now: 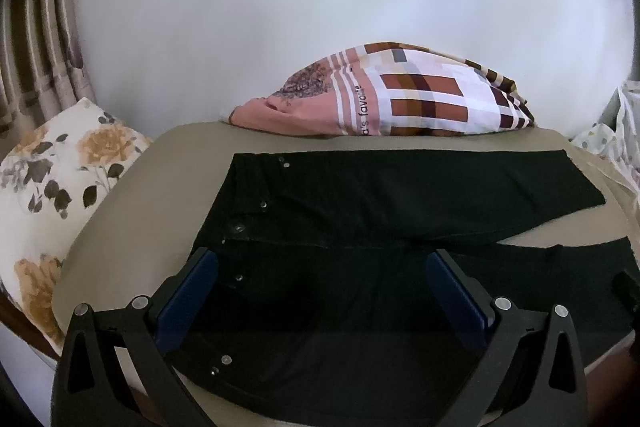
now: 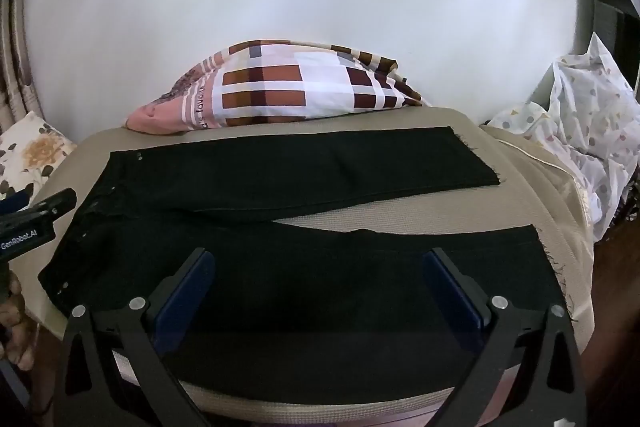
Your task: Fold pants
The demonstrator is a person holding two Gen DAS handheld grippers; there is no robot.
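Black pants (image 1: 360,195) lie flat on a beige surface (image 1: 132,195), waistband to the left, two legs running right with a gap between them. In the right wrist view the pants (image 2: 280,171) show both frayed hems at the right. My left gripper (image 1: 322,267) is open, hovering over the near waist area. My right gripper (image 2: 319,267) is open above the near leg. The left gripper's body (image 2: 36,219) shows at the left edge of the right wrist view.
A plaid pillow (image 1: 400,95) lies behind the pants against a white wall. A floral cushion (image 1: 52,179) sits at the left. A crumpled white spotted sheet (image 2: 588,131) lies at the right. The beige surface's edge (image 2: 576,227) drops off just beyond the hems.
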